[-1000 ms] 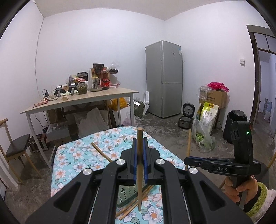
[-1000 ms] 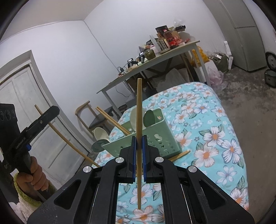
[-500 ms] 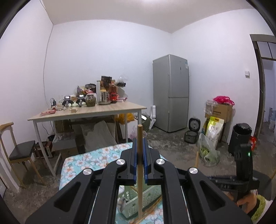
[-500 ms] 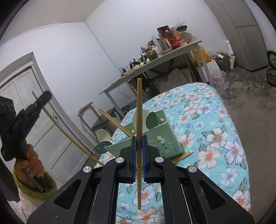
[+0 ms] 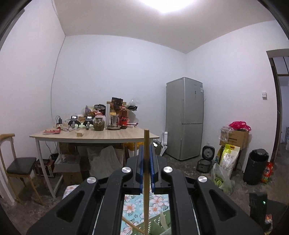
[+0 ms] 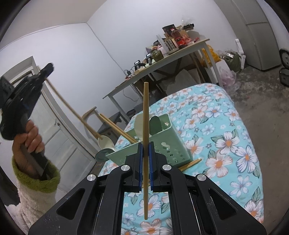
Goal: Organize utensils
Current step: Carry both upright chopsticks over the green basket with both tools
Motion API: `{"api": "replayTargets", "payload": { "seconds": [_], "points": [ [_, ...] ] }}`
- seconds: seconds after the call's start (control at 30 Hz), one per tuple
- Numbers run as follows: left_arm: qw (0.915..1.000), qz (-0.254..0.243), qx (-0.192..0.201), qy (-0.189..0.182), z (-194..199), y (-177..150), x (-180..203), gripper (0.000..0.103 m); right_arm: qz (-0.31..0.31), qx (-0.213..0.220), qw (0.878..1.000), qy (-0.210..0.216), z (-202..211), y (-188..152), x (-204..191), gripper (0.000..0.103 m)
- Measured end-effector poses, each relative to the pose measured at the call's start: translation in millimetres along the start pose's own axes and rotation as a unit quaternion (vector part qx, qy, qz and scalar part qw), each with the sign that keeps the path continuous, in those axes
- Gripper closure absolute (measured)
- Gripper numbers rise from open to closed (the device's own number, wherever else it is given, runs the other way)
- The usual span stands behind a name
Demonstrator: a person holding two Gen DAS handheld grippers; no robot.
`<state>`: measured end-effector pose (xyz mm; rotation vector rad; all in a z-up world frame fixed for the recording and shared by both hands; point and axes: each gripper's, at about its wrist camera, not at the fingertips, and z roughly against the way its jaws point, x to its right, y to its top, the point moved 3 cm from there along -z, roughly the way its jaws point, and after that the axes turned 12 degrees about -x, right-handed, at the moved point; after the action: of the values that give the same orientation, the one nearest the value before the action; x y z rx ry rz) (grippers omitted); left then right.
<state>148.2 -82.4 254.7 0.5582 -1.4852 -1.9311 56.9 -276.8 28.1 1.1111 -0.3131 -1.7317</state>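
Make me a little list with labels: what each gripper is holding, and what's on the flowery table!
left gripper: shut on a wooden chopstick, held upright
right gripper: shut on a second wooden chopstick, held upright
table cover: turquoise cloth with white flowers
holder: pale green plastic utensil basket with star cutouts
in the basket: two spoons, a pair of chopsticks leaning out
beside the basket: one loose chopstick on the cloth

A ceiling light [image 5: 178,5] blew out to white glare above me; the room was evenly, softly lit. Fisheye bending curved the walls, black vignette ringed both views, and my left hand [image 6: 29,137] blurred slightly.
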Motion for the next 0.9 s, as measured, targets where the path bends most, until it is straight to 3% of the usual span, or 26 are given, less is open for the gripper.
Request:
{"api": "replayTargets", "payload": {
  "seconds": [0.43, 0.57, 0.63, 0.7, 0.73, 0.9],
  "points": [
    [0.9961, 0.063, -0.062, 0.008, -106.0, -38.9, -16.5, 0.098, -0.018, -0.017, 1.000, -0.004, -10.7, 1.4, 18.7, 0.098],
    [0.9922, 0.075, -0.097, -0.017, -128.8, -56.7, -13.6, 0.097, -0.020, -0.023, 1.000, -0.004, -13.9, 0.2, 20.4, 0.098],
    [0.9909, 0.077, -0.108, -0.024, -131.9, -62.7, -12.5, 0.091, -0.020, -0.024, 0.999, -0.005, -13.7, 0.0, 20.3, 0.098],
    [0.9905, 0.078, -0.110, -0.026, -130.2, -65.5, -11.4, 0.068, -0.019, -0.024, 1.000, -0.006, -13.8, 0.0, 19.9, 0.098],
    [0.9906, 0.079, -0.108, -0.028, -127.4, -67.3, -10.4, 0.062, -0.019, -0.023, 1.000, -0.006, -14.0, -0.1, 20.2, 0.098],
    [0.9930, 0.072, -0.089, -0.030, -103.3, -64.6, -6.0, 0.049, -0.015, -0.022, 1.000, -0.007, -14.5, 0.2, 17.1, 0.098]
  ]
}}
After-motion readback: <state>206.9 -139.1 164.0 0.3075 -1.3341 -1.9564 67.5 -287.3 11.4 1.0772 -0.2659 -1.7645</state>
